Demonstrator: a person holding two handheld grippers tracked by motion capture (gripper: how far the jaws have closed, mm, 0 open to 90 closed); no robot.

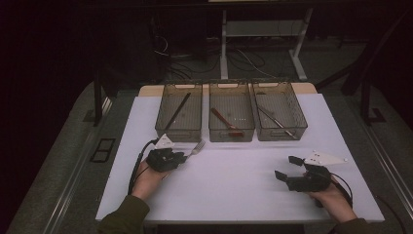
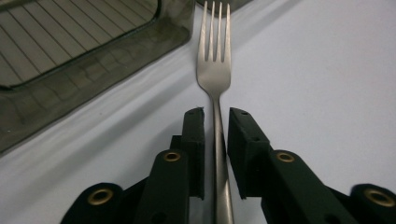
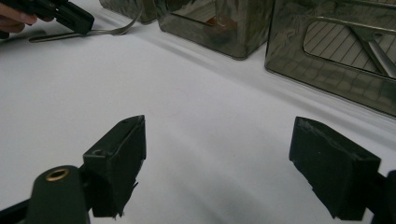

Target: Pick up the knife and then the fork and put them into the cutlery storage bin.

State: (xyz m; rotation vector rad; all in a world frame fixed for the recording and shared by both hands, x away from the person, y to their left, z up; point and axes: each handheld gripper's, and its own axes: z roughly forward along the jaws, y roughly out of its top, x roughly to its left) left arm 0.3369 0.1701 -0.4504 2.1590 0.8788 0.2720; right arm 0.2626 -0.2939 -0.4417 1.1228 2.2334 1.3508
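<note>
High view | white table (image 1: 234,185), dark room | left gripper (image 2: 215,135) jaws nearly clenched astride fork (image 2: 215,56) | right gripper (image 3: 219,158) released

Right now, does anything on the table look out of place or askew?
Only the fork stands out: it lies on the white table just outside the left bin, while the other utensils sit inside bins. The left hand-held gripper straddles its handle. Nothing looks spilled or damaged.
</note>
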